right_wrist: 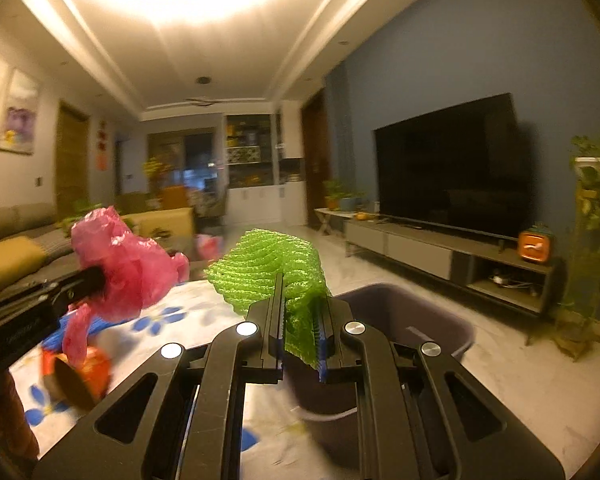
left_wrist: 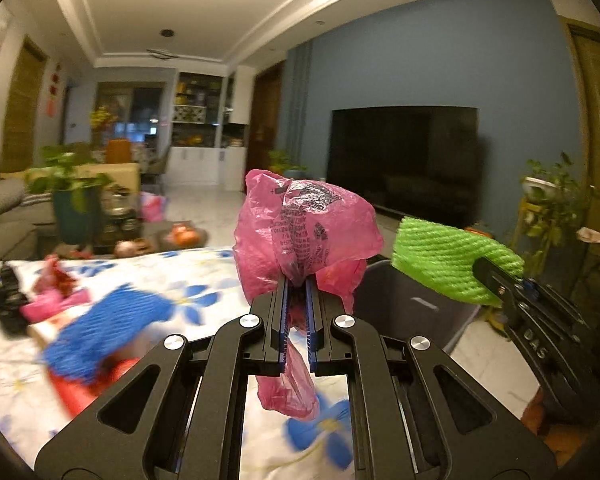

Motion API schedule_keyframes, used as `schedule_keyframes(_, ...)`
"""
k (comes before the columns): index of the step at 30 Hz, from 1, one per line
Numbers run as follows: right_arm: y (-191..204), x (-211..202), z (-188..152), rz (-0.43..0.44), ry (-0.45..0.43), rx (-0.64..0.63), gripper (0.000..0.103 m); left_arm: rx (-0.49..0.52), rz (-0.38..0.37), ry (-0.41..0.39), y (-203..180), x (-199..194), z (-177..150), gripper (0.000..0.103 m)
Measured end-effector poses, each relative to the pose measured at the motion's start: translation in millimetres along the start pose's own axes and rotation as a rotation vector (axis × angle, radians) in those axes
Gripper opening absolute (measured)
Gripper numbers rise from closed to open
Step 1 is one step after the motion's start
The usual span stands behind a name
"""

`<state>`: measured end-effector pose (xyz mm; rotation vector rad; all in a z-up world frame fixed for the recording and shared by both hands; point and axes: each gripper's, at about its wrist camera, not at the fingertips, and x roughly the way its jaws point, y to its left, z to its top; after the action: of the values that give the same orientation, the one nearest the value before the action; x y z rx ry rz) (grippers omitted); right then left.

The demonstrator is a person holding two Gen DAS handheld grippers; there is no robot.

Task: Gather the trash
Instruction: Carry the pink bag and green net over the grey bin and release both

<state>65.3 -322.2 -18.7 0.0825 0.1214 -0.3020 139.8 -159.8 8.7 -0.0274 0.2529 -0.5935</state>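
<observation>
Pink bag (left_wrist: 300, 232) pinched in left tongs (left_wrist: 297, 280); green net (right_wrist: 272, 264) in right tongs (right_wrist: 300, 280).

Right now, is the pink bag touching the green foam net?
Apart. In the right wrist view the pink plastic bag in the left gripper and the green foam net in the right gripper have tablecloth showing between them.

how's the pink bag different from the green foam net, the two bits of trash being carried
The pink bag is thin, crinkled plastic film with dark print; the green foam net is a thick ribbed mesh with no print. The pink bag is pinched in the left gripper, with a tail drooping below the fingers; the green foam net is pinched in the right gripper. Both are clamped and held near the dark bin.
</observation>
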Motion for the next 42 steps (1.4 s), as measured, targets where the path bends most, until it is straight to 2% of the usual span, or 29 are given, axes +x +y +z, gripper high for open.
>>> schedule_keyframes(6,-25,26,-2,-0.091,0.009,0.014,0.013,0.013,-0.059,0.020,-26,47,-2,0.007)
schedule_keyframes(10,-38,36,-8,-0.116,0.020,0.038,0.013,0.008,-0.079,0.041,-34,77,-6,0.007)
schedule_keyframes(18,-49,55,-11,-0.164,0.025,0.035,0.013,0.014,-0.104,0.077,-43,111,-19,0.007)
schedule_keyframes(29,-42,69,-8,-0.172,0.046,0.049,0.014,-0.001,-0.156,0.126,-44,140,-22,0.007)
schedule_keyframes(42,-48,77,-7,-0.145,0.061,0.064,0.018,0.032,-0.185,0.159,-54,150,-29,0.007)
